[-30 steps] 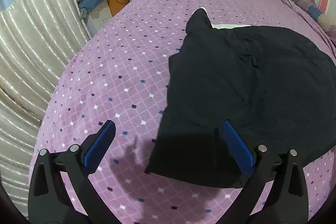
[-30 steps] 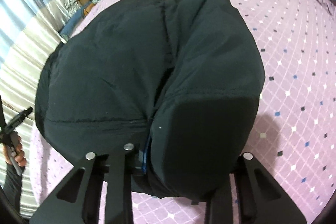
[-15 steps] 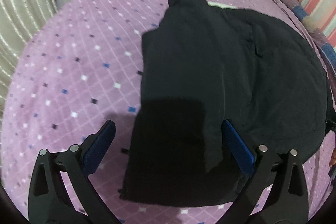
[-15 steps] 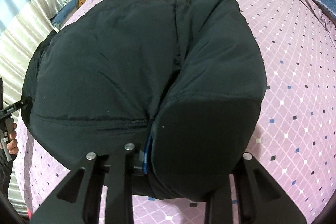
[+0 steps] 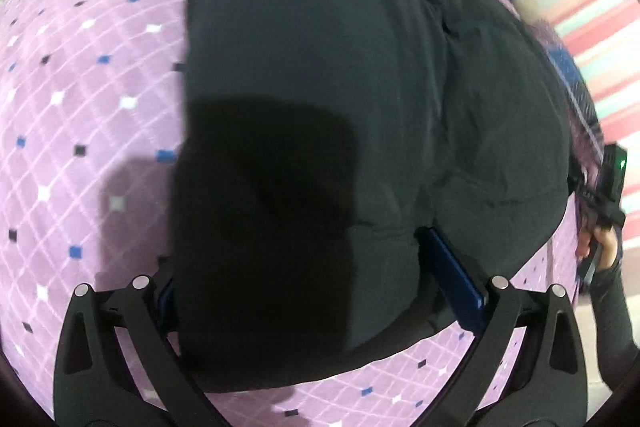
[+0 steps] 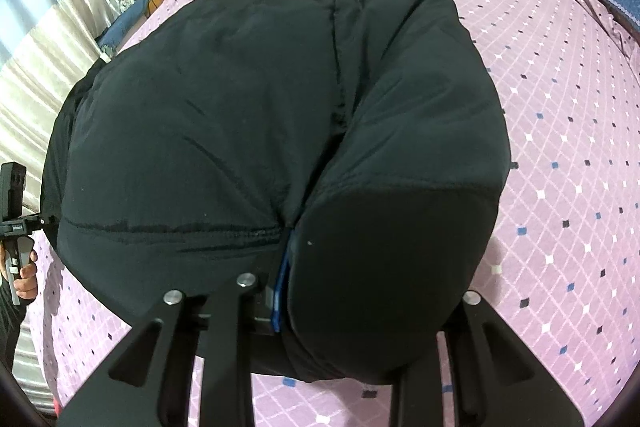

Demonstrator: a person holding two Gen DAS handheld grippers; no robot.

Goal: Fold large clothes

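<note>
In my left wrist view the purple diamond-patterned bedspread [image 5: 80, 99] fills the left of the frame, and the black padded garment [image 5: 340, 87] lies on it, running from the top centre down to the bottom edge. My left gripper [image 5: 324, 291] straddles the garment's near end: the left finger is mostly hidden behind the fabric, the blue pad of the right finger [image 5: 456, 283] presses against the cloth, and the bunched corner sits between them, so my fingers are closed in on the fabric from both sides. At the far right edge my other hand [image 5: 600, 247] shows, wrapped round its black handle.

In my right wrist view, the left hand [image 6: 24, 275] on its handle sits at the far left edge. The garment [image 6: 240, 115] bulges across the centre, folded over itself, with bedspread [image 6: 568, 107] on the right. My right gripper [image 6: 372, 291] has a thick fold wedged between its fingers, a sliver of blue pad [image 6: 282, 287] showing beside the cloth
</note>
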